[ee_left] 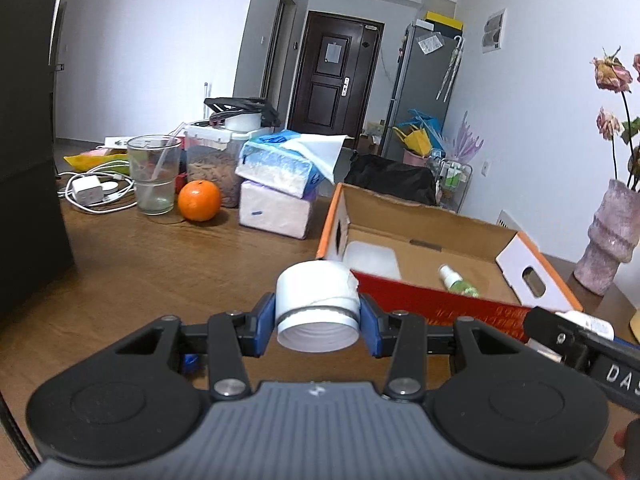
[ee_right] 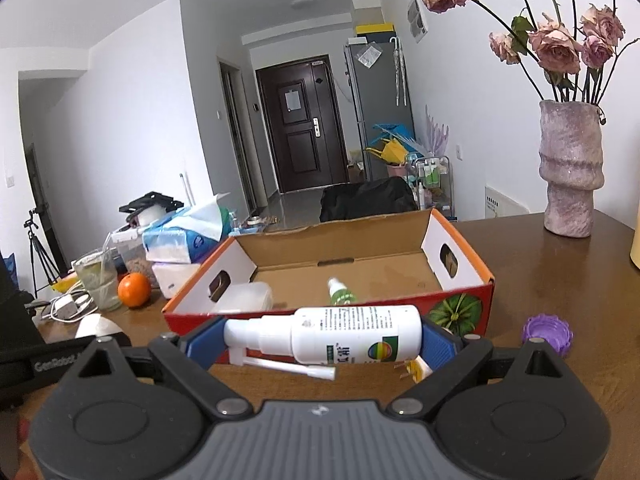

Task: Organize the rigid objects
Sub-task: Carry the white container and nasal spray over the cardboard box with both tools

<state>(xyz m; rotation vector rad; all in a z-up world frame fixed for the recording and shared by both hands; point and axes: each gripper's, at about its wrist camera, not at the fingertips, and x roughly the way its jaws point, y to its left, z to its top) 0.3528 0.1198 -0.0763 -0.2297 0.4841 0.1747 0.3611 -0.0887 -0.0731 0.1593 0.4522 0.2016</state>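
Note:
My left gripper [ee_left: 318, 322] is shut on a white plastic jar [ee_left: 318, 300] held sideways, its open mouth towards the camera, above the wooden table just left of the cardboard box [ee_left: 440, 304]. My right gripper [ee_right: 320, 340] is shut on a white spray bottle [ee_right: 340, 336] lying crosswise between the pads, nozzle to the left, in front of the box's red front wall [ee_right: 400, 312]. Inside the box lie a small green spray bottle [ee_right: 340, 294] and a clear plastic container [ee_right: 248, 298]. Both also show in the left wrist view, the bottle [ee_left: 456, 280] and the container [ee_left: 372, 258].
A purple lid [ee_right: 546, 330] lies on the table right of the box. A pink vase [ee_right: 570, 168] with dried roses stands at the right. Left of the box are tissue packs [ee_left: 280, 184], an orange [ee_left: 199, 200], a glass [ee_left: 154, 174], a charger with cable [ee_left: 90, 190].

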